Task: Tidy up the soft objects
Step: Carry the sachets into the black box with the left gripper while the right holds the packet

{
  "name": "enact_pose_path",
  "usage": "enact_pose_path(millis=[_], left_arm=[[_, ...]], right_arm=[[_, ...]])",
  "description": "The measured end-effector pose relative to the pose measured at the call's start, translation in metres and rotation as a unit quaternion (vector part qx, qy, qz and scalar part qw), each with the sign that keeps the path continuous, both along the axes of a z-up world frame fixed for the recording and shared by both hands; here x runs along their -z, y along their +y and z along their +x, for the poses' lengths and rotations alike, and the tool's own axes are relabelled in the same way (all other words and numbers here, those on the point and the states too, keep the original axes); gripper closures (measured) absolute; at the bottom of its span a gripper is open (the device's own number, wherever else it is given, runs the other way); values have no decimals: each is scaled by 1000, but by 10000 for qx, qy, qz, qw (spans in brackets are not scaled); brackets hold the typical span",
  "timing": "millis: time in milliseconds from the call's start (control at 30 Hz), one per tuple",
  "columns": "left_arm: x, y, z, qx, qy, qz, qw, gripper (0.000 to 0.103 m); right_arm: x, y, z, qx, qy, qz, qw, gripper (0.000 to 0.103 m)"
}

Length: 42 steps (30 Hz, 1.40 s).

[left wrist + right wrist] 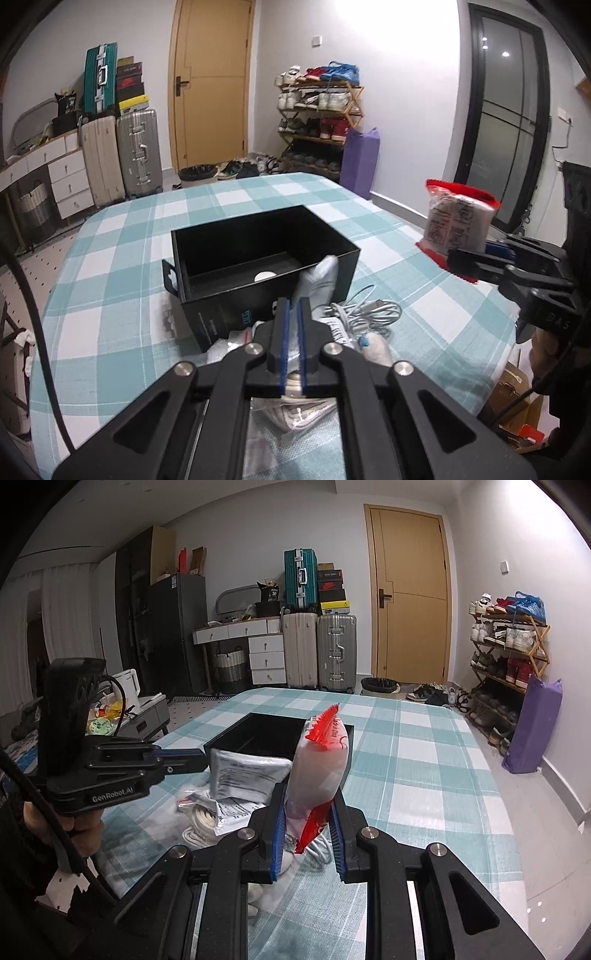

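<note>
A black open box [258, 251] stands on the checked tablecloth; it also shows in the right wrist view [266, 734]. My left gripper [294, 306] is shut on a pale flat packet [320, 280] that leans over the box's near wall; the packet also shows in the right wrist view [247, 775]. My right gripper [308, 808] is shut on a red-and-white soft pack [319, 768], held upright in the air right of the box. The pack also shows in the left wrist view [458, 221], above the table.
A white cable coil [365, 314], more plastic-wrapped packets [221, 808] and a rope bundle [201, 819] lie in front of the box. The table [110, 258] has a teal checked cloth. Suitcases, a shoe rack and a door stand behind.
</note>
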<state>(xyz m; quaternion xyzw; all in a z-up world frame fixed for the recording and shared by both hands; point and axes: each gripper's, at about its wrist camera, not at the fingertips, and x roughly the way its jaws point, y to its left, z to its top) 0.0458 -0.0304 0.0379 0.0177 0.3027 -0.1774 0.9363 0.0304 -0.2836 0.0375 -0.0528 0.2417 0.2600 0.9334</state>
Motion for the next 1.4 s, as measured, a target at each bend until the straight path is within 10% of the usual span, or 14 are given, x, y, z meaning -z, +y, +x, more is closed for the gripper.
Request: enact_pose_path(millis=[200, 800, 1400], left_arm=[[8, -10, 13, 6, 14, 145, 9999, 54], [12, -26, 73, 9, 380, 437, 9983, 48], [1, -37, 62, 1274, 300, 180, 9912, 46]], right_arm=[[4, 1, 0, 16, 64, -63, 10000, 82], [15, -7, 15, -8, 275, -90, 9996, 82], [24, -8, 23, -8, 409, -70, 9991, 82]])
